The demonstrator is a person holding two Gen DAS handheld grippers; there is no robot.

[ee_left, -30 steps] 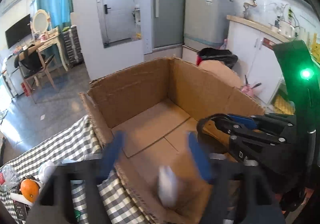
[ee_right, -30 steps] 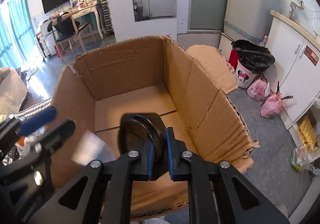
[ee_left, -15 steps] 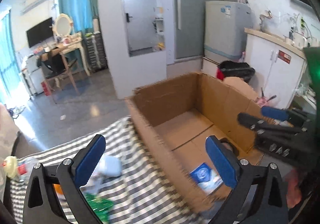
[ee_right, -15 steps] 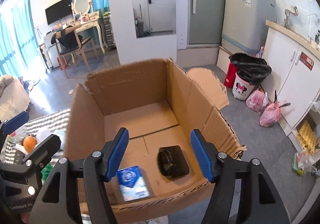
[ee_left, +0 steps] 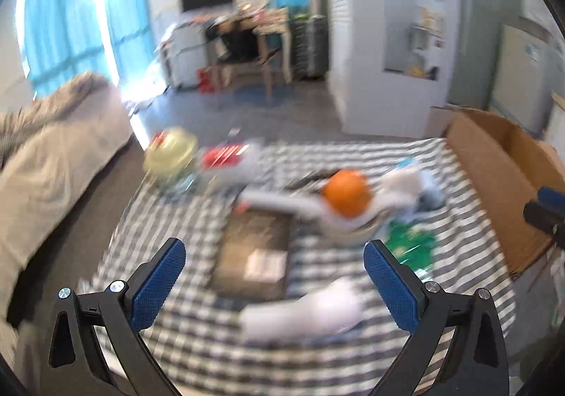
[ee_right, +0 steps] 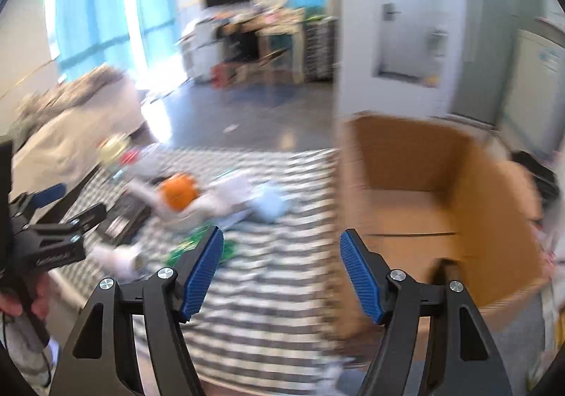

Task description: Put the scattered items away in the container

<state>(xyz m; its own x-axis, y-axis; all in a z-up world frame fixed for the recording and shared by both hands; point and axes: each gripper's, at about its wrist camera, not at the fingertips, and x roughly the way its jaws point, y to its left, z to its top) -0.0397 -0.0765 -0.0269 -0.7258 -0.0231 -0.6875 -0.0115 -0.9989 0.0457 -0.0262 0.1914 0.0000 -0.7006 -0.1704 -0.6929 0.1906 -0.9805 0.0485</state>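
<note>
Both views are motion-blurred. My left gripper [ee_left: 274, 276] is open and empty above a checked cloth [ee_left: 197, 346] strewn with items: an orange [ee_left: 347, 192], a brown flat box [ee_left: 254, 255], a white object [ee_left: 303, 311], a green packet [ee_left: 411, 244] and a plastic bottle [ee_left: 173, 152]. The open cardboard box [ee_left: 494, 170] stands at the right. My right gripper [ee_right: 281, 265] is open and empty, near the box's [ee_right: 441, 163] left wall. The orange [ee_right: 177, 192] and a pale blue item [ee_right: 270, 205] lie to its left.
A grey blanket-covered bed or sofa [ee_left: 53, 149] lies left of the cloth. The left gripper shows in the right wrist view [ee_right: 53, 219] at the left edge. A desk and chair [ee_left: 254, 43] stand across the grey floor.
Both grippers have swung left, away from the box and toward the cloth with the scattered items. The black item and the blue-and-white packet dropped earlier are out of view.
</note>
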